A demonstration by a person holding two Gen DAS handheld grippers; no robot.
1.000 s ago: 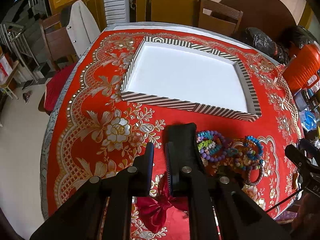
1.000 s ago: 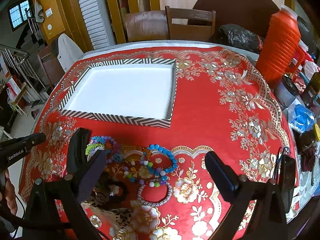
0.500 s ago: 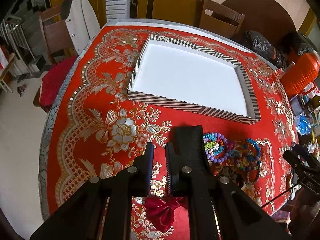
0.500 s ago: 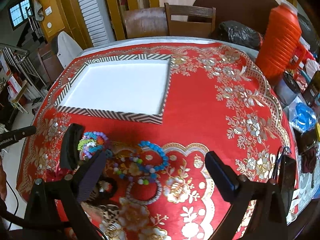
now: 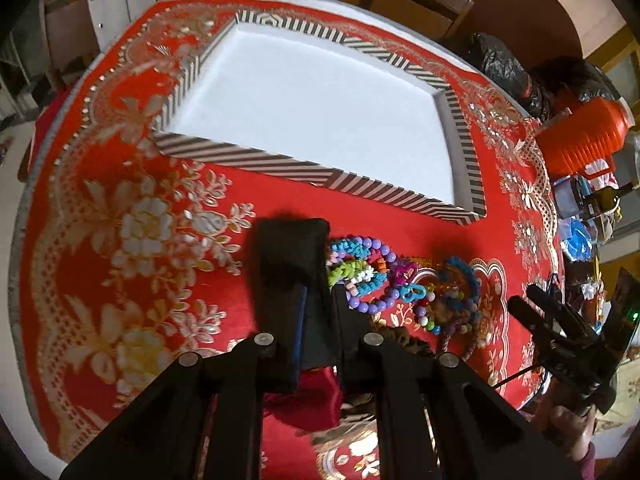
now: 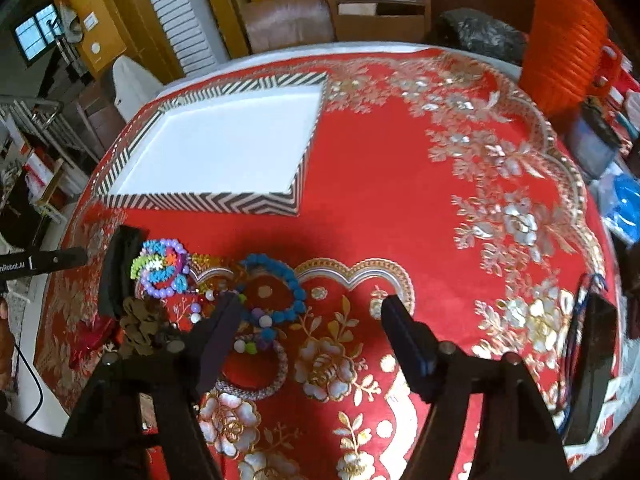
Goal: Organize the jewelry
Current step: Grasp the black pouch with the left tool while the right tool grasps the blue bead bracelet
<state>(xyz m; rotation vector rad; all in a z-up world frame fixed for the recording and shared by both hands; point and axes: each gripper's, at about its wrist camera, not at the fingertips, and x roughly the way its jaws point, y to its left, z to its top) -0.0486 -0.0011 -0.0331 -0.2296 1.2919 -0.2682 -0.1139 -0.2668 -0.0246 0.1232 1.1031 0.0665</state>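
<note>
Red floral tablecloth (image 6: pixel 380 208) carries a striped tray (image 5: pixel 304 168) ahead of both grippers. Left gripper (image 5: pixel 318 300) clamps a black pouch (image 5: pixel 288 248) — beaded bracelets (image 5: pixel 360 272) just right. Right gripper (image 6: pixel 316 320) spread wide — bracelets beneath its left finger.

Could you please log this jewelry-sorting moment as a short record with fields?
surface: red floral tablecloth
tray: striped tray, white inside, nothing in it
jewelry: beaded bracelets piled on the cloth in front of the tray
left gripper: shut on a black pouch, beside the pile
right gripper: open, above the pile
</note>
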